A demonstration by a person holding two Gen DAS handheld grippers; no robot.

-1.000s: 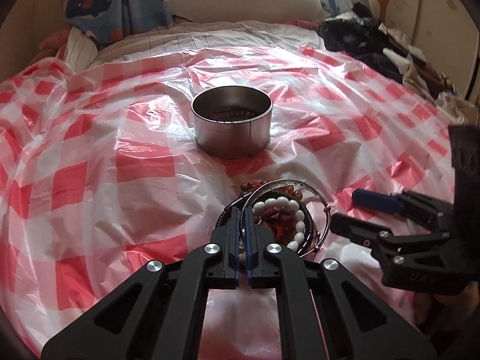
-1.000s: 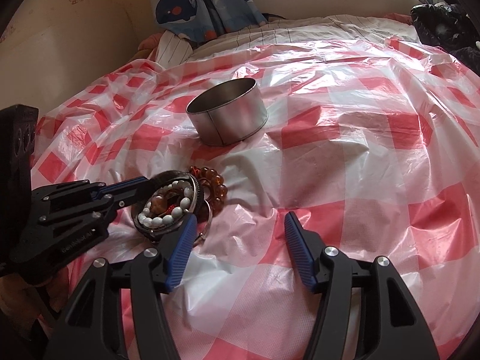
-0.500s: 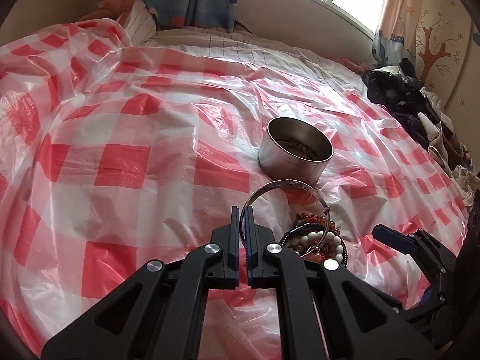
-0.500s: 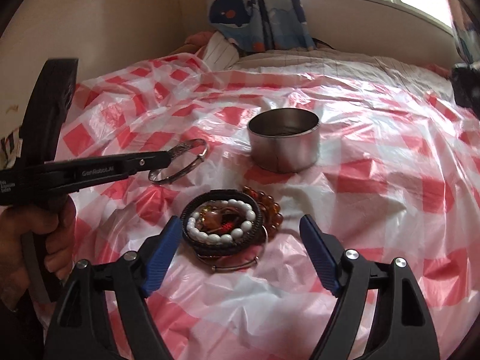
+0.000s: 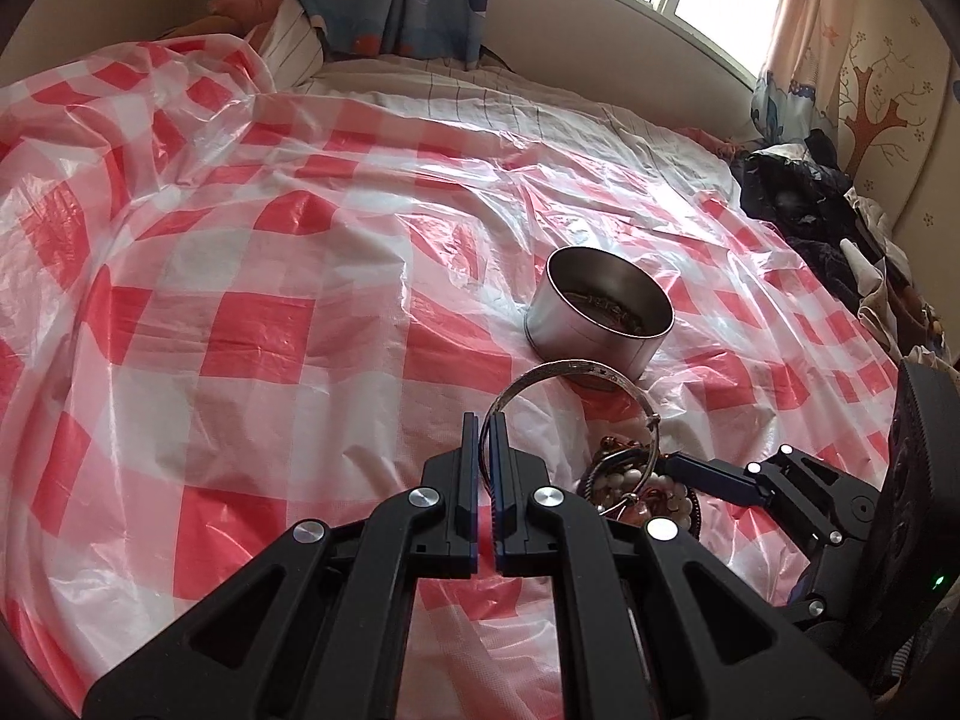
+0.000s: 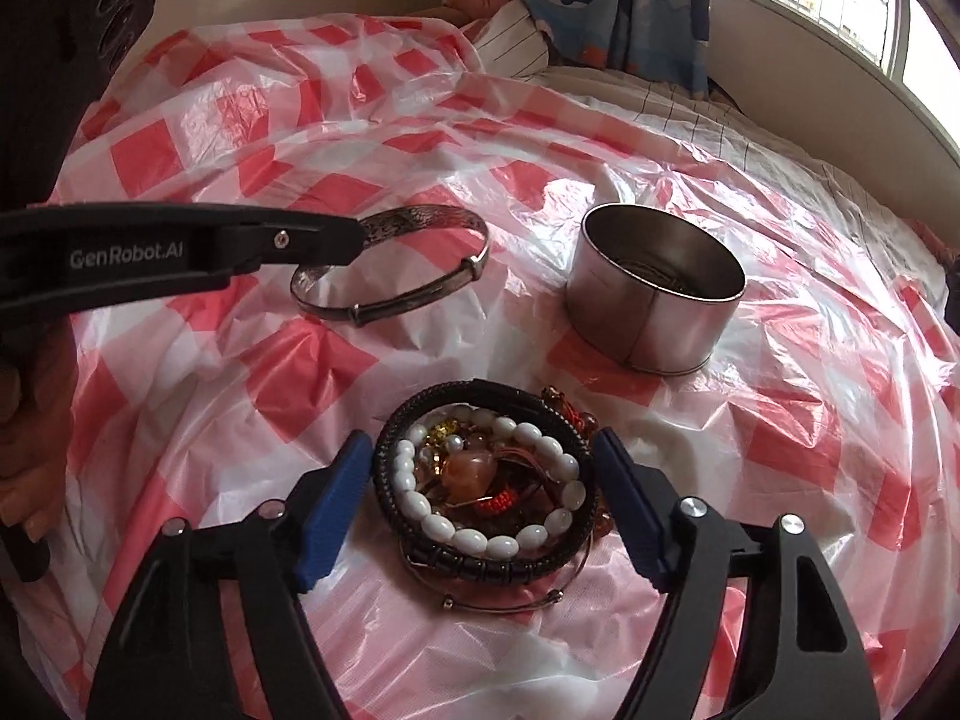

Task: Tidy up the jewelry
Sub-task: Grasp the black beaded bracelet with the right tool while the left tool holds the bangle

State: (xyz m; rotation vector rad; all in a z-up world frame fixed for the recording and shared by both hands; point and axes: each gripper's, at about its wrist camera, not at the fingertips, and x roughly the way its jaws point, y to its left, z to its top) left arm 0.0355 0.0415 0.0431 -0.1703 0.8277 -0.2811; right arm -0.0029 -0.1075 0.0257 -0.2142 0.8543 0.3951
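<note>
**One bangle up, the heap still to go**

My left tongs are clamped on the rim of the silver bangle, which I hold clear of the sheet, beside the tin and not yet over it. The tin already has some pieces lying in its bottom, though I can't make out what they are from here. So I judge the job well begun but far from finished: this bangle has still to go in, and the heap has not been cleared.

My right tongs have just been closing and now straddle the heap with a blue pad on either side. The pads sit very near the black band, but I see no squeeze on it, so I count them as still apart. Inside that band lie the white beads and some amber and red bits; a thin wire hoop sticks out underneath, nearest me.

The bangle is a ring, so it has no true long axis. It hangs nearly flat, tilted a little, gripped at the edge nearest my left hand, with its free side reaching out towards the tin. The tin stands upright, mouth open to the ceiling.
</note>
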